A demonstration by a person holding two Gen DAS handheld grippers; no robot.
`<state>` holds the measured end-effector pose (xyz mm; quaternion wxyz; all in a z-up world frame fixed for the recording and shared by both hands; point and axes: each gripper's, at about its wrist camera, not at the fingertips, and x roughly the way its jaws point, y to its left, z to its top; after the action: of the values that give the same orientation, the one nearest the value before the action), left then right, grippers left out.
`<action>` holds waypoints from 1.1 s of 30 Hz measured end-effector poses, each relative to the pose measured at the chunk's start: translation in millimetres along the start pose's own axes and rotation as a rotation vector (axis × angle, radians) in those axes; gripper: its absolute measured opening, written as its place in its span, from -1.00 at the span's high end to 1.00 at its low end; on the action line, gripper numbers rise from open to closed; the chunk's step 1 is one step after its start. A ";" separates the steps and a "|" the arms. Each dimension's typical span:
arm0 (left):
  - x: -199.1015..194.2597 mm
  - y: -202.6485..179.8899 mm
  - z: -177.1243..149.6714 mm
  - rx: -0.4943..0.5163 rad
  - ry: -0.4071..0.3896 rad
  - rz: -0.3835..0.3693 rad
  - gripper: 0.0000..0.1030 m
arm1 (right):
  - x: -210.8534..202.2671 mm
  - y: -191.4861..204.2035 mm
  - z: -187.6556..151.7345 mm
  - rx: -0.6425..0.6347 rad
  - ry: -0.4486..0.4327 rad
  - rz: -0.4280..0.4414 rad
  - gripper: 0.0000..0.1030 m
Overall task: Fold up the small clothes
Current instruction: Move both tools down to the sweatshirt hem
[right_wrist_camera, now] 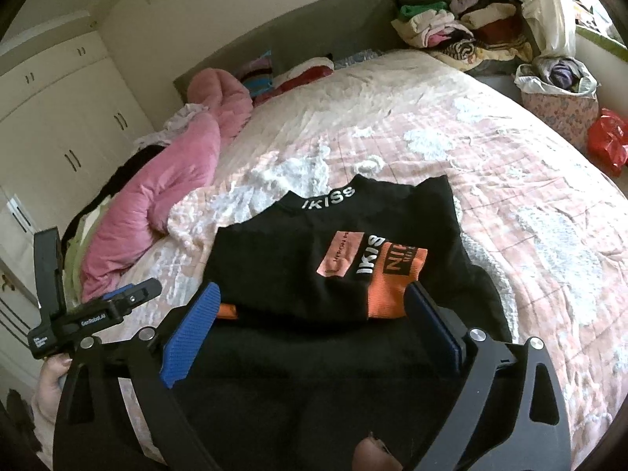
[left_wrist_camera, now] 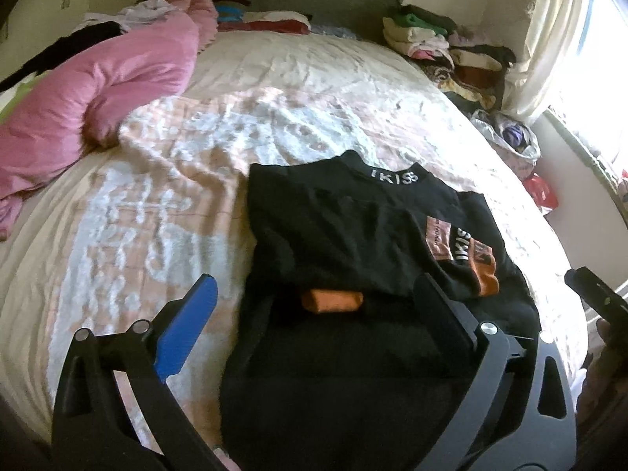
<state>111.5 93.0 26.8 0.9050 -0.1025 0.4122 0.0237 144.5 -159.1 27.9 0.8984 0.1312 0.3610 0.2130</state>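
A small black top (left_wrist_camera: 353,231) (right_wrist_camera: 314,259) with white "IKISS" lettering on the collar and orange cuffs lies partly folded on the bed, its lower half toward me. My left gripper (left_wrist_camera: 314,298) hangs open above the garment's near edge, with one blue pad over the quilt and the other finger over the black cloth. My right gripper (right_wrist_camera: 314,314) stands open above the same garment, its blue pads to either side of the folded orange cuff (right_wrist_camera: 396,286). Neither gripper holds any cloth. The left gripper's body (right_wrist_camera: 78,314) shows at the left edge of the right wrist view.
A pink-and-white quilt (left_wrist_camera: 196,180) covers the bed. A pink duvet (left_wrist_camera: 98,90) is bunched along the left side. Stacked clothes (left_wrist_camera: 439,47) sit at the far right corner, and a lined basket (right_wrist_camera: 557,98) and a red bag (right_wrist_camera: 606,141) stand beside the bed. White wardrobes (right_wrist_camera: 59,125) line the left wall.
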 end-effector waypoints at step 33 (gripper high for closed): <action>-54.6 55.6 -79.9 -0.006 0.042 0.124 -0.82 | -82.3 -45.2 -57.1 0.050 -0.030 -0.079 -0.86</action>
<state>9.2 133.2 7.5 0.8925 -0.0799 0.4368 0.0786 63.9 -233.3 18.8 0.9078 0.1422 0.3578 0.1662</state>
